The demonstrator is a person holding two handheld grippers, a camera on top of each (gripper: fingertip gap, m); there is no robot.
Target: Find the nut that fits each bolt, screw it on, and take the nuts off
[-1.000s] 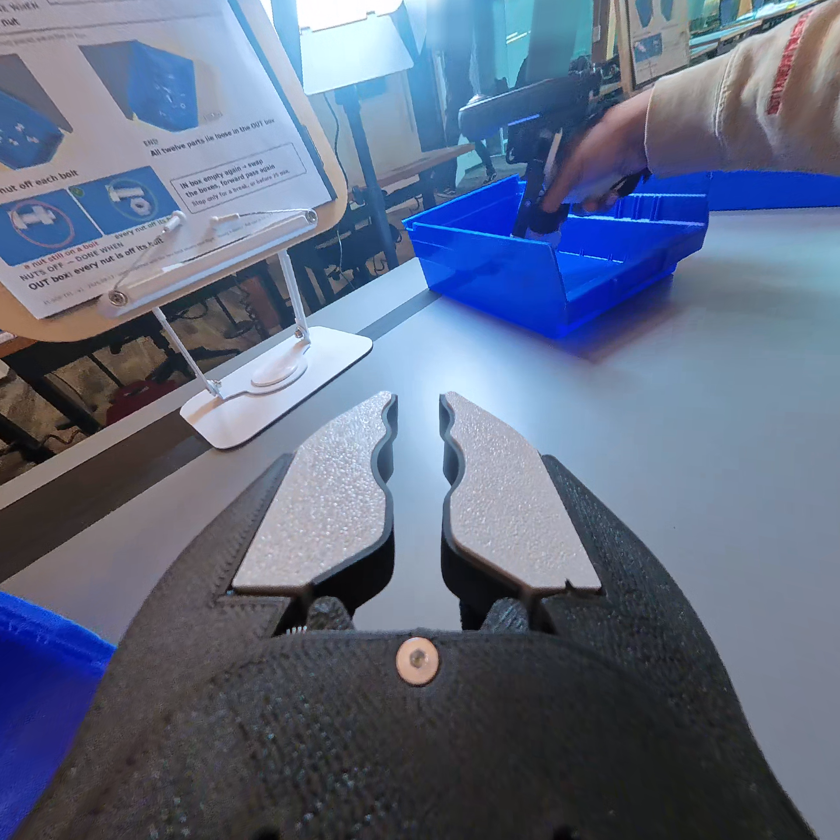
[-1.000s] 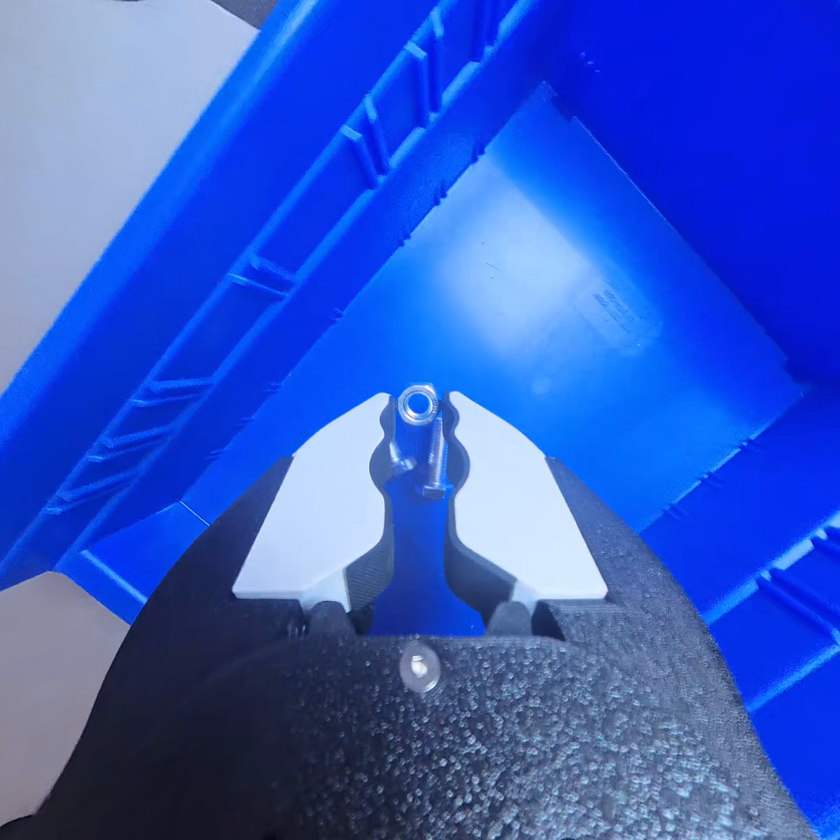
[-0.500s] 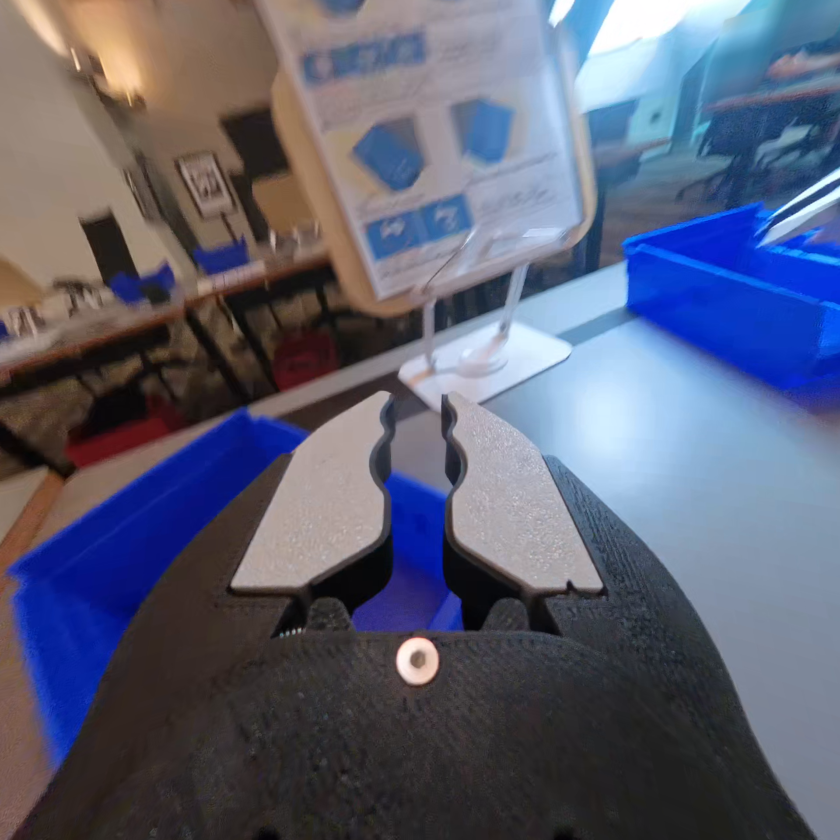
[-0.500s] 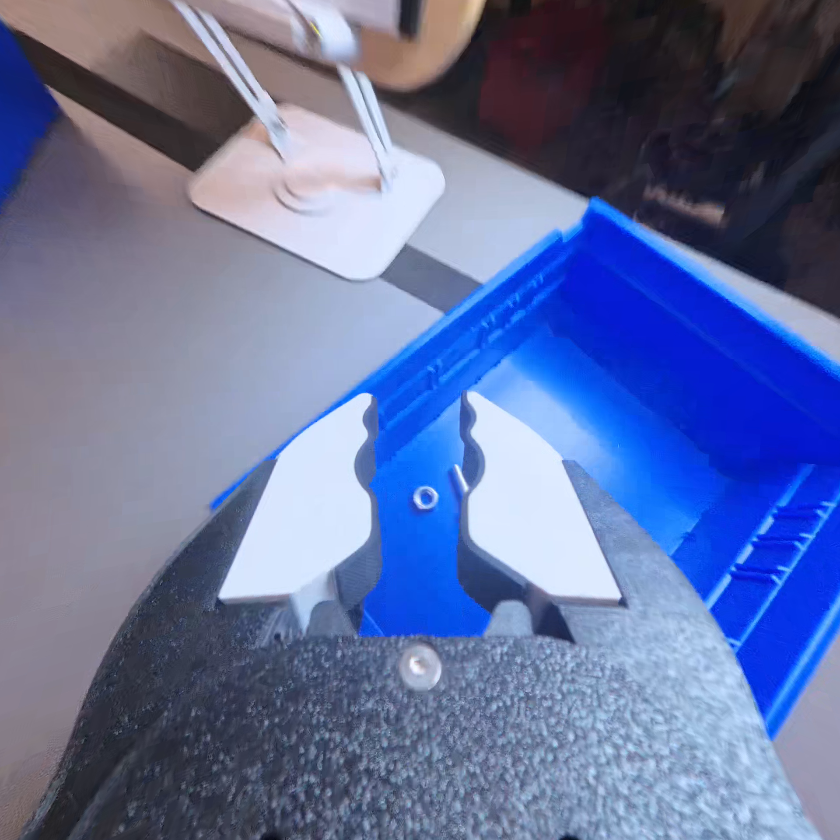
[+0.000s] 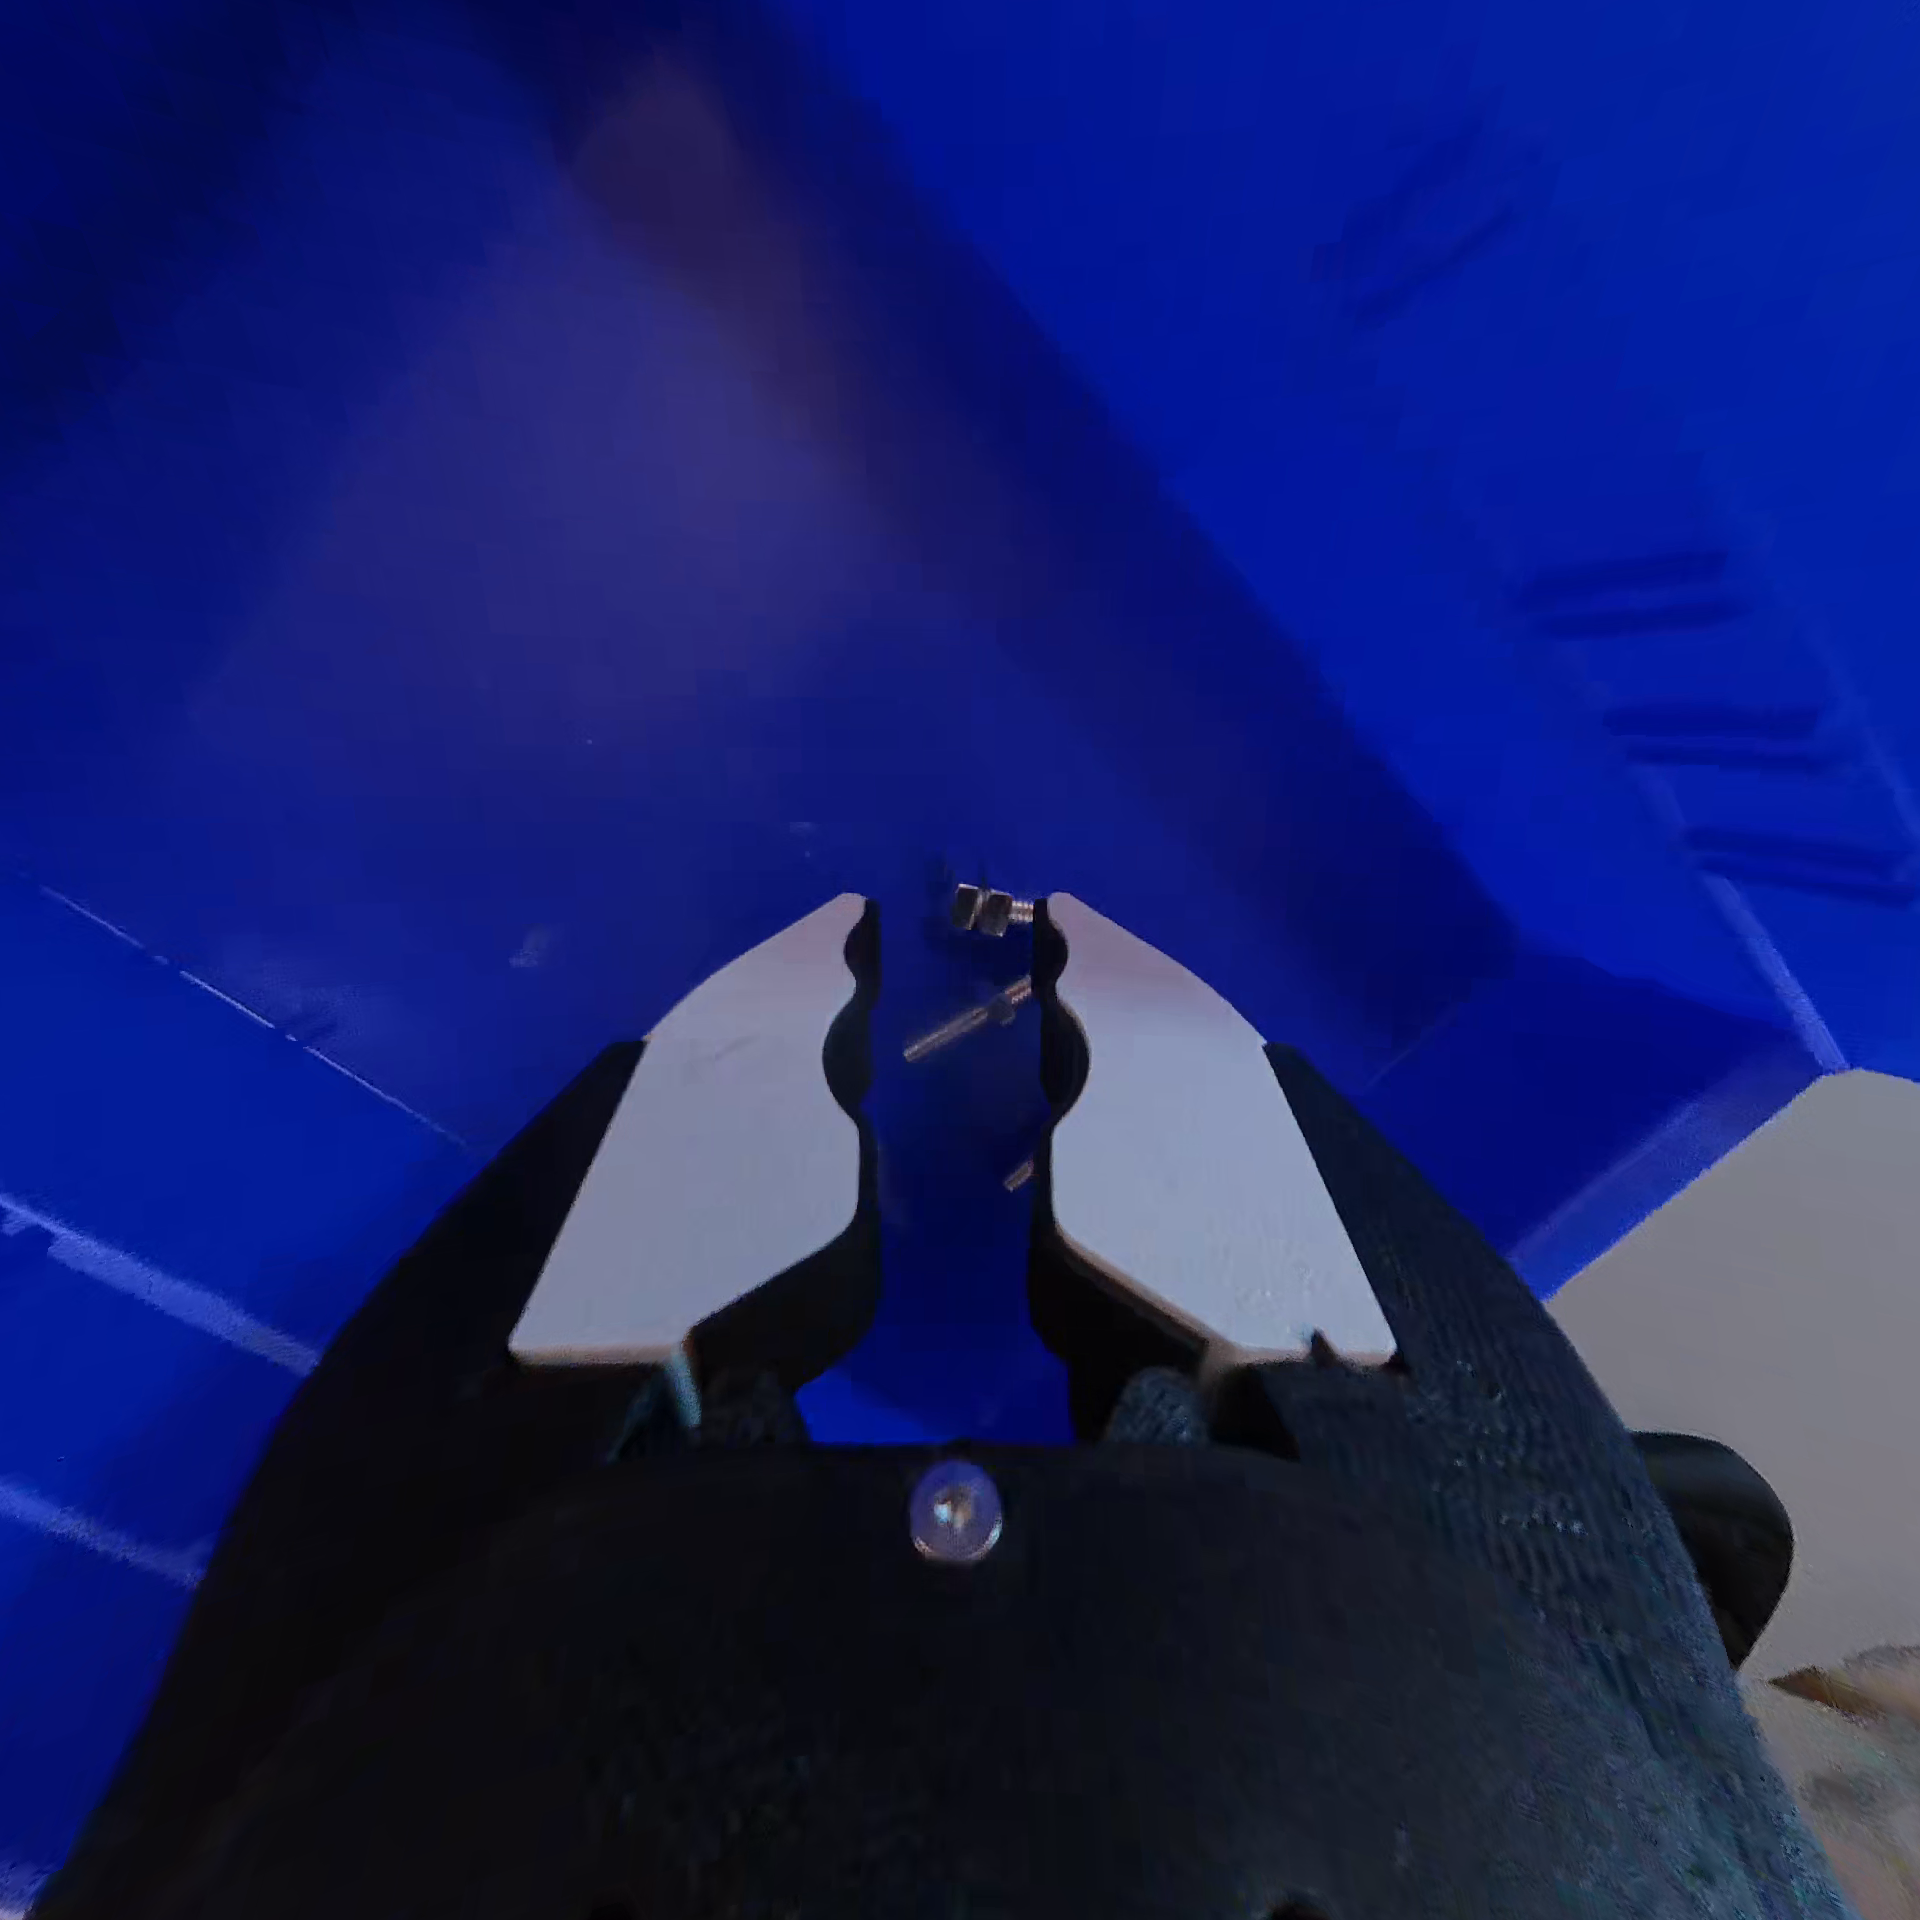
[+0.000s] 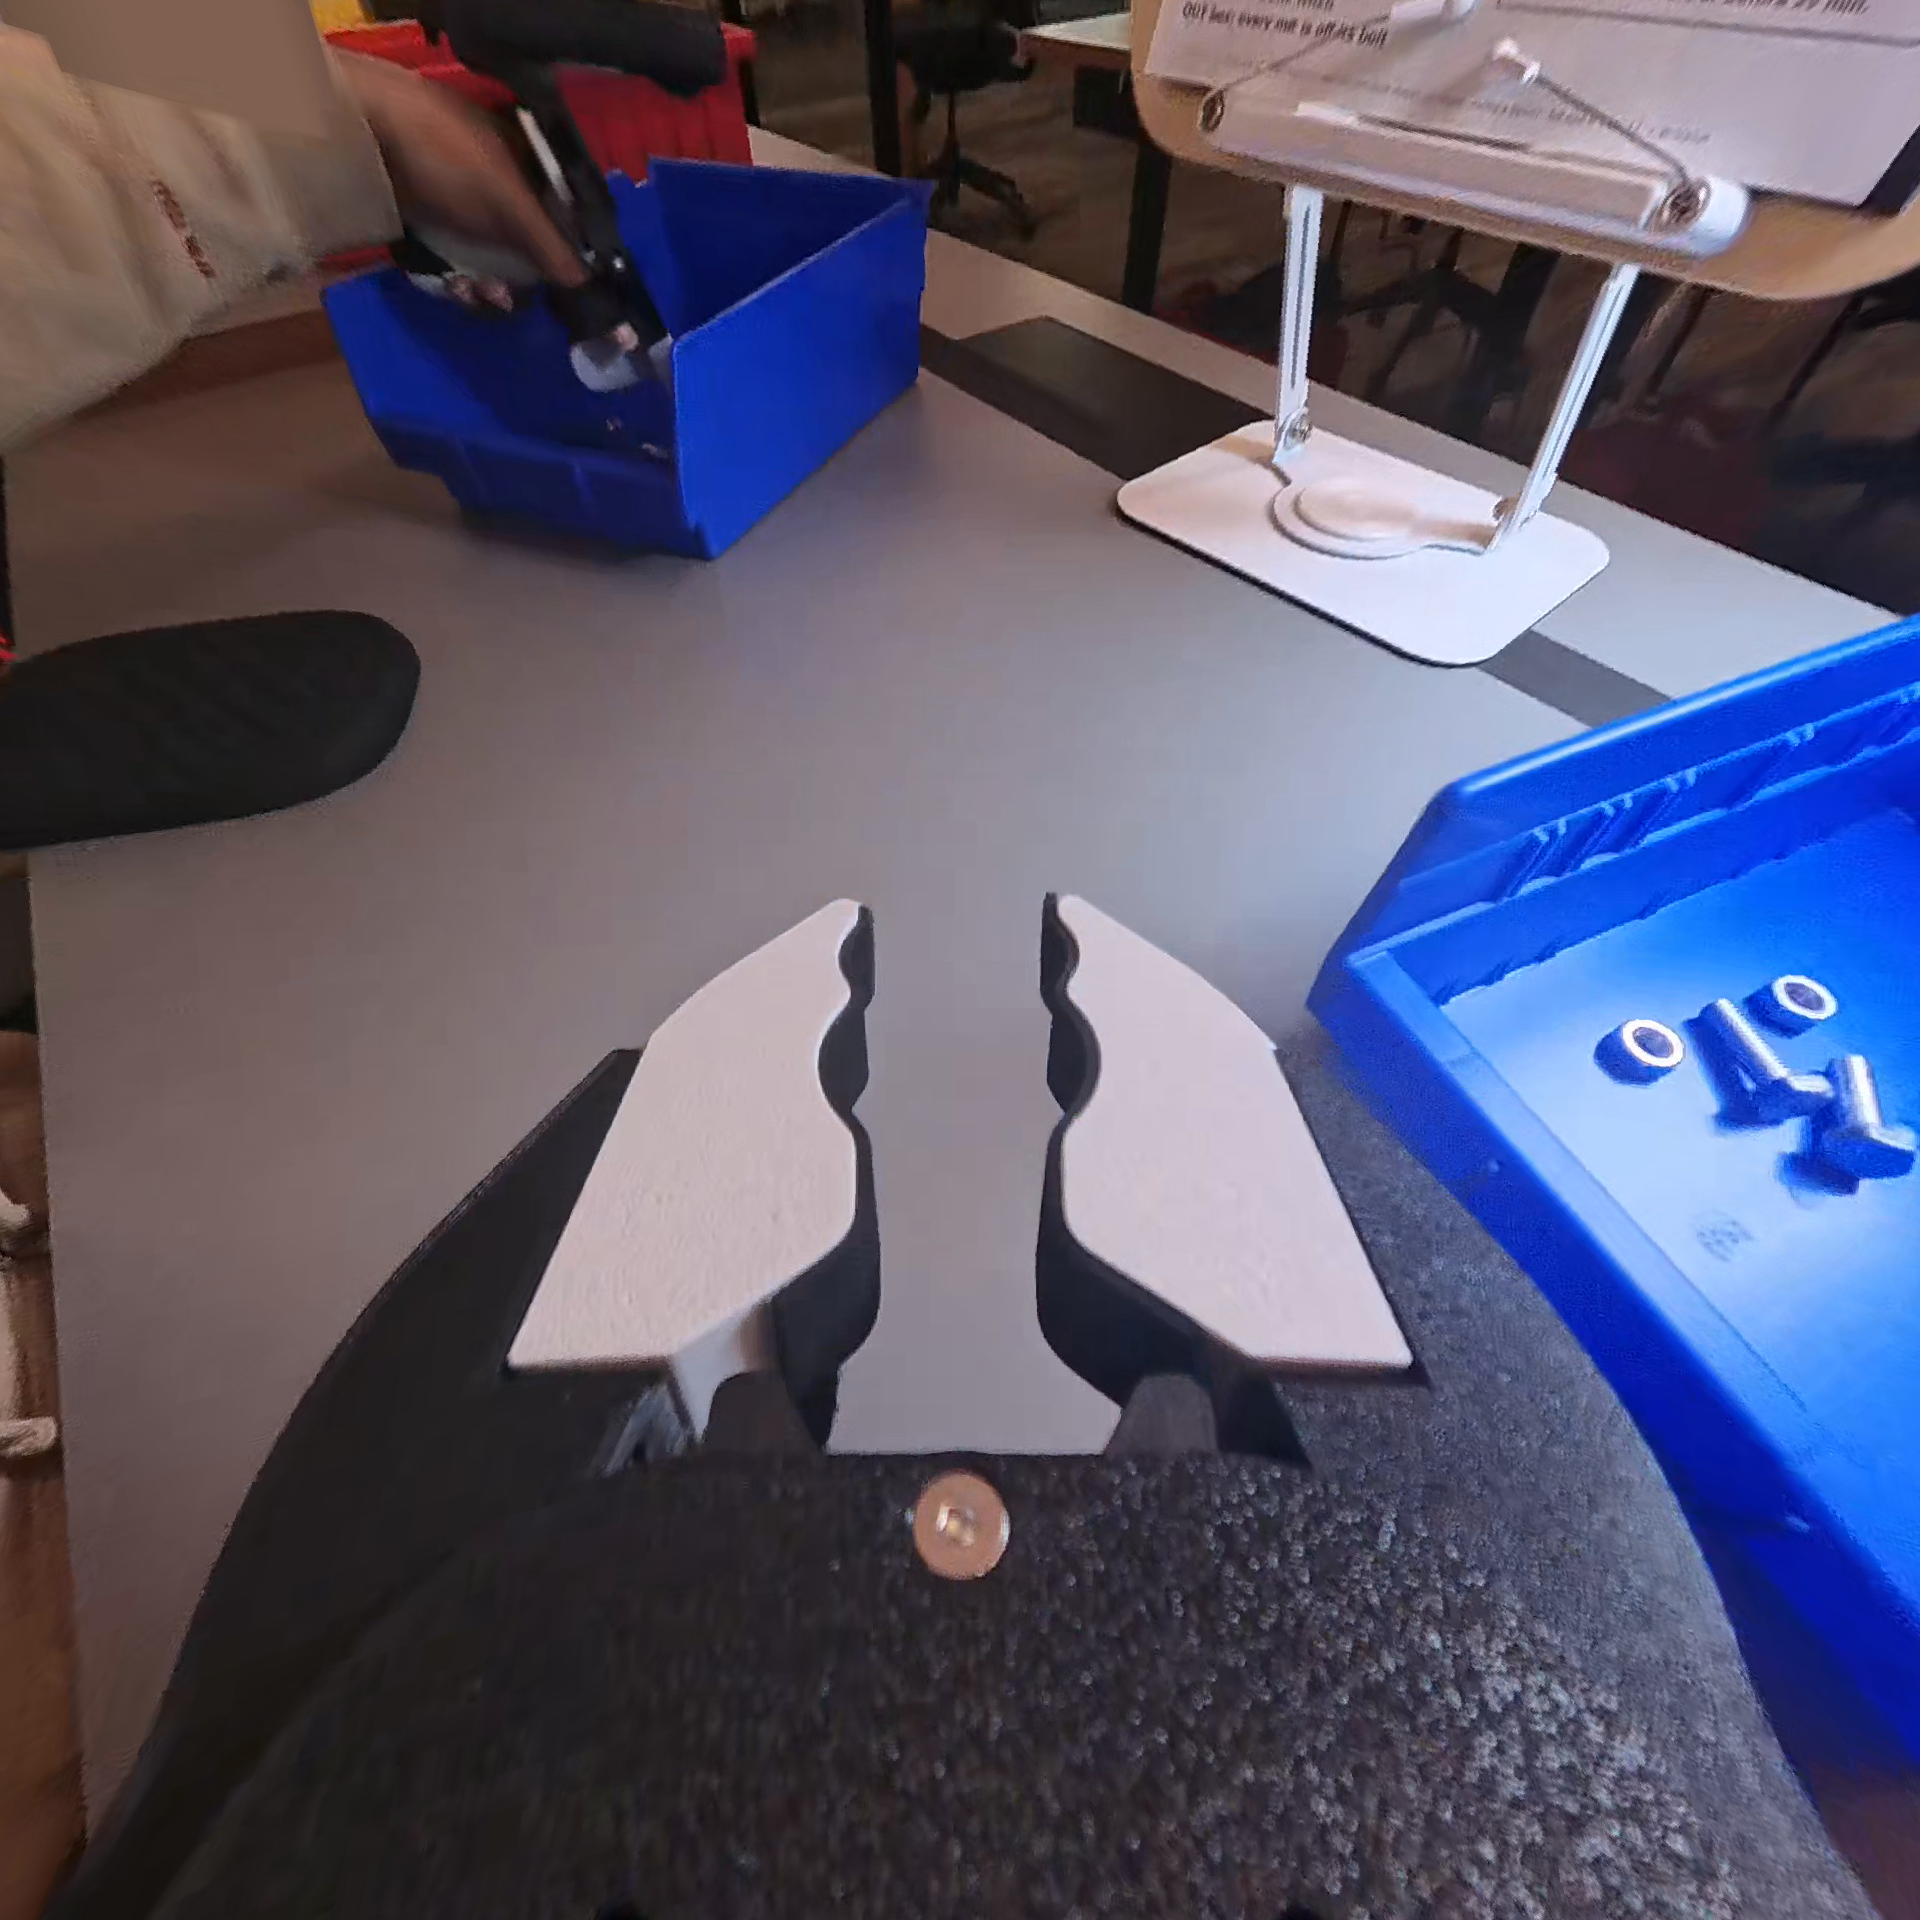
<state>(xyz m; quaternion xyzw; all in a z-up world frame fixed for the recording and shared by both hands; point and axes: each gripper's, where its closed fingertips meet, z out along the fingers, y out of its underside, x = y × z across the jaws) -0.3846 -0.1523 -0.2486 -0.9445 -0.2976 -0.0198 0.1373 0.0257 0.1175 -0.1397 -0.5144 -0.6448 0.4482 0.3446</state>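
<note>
In the left wrist view my left gripper (image 5: 956, 914) is down inside a blue bin (image 5: 520, 520), open, with nothing pressed between its pads. A short bolt with a nut on it (image 5: 987, 912) lies on the bin floor just past the tips, near the right fingertip. A thin bolt (image 5: 961, 1027) lies on the floor between the fingers. My right gripper (image 6: 956, 914) is open and empty above the grey table (image 6: 727, 675). To its right a second blue bin (image 6: 1382, 997) holds two loose nuts (image 6: 1650, 1042) and two bolts (image 6: 1745, 1049).
In the right wrist view the far bin (image 6: 790, 384) stands at the upper left, with a hand holding the left gripper (image 6: 613, 343) in it. A white stand (image 6: 1371, 540) with an instruction sheet is at the back right. A black rounded object (image 6: 187, 717) lies at the left edge. The left gripper's tips are roughly 50 centimetres from the right gripper's.
My left gripper swung from over the table down into the left bin and opened wider. My right gripper pulled out of the right bin to above the table; the nut and bolt stayed in the bin.
</note>
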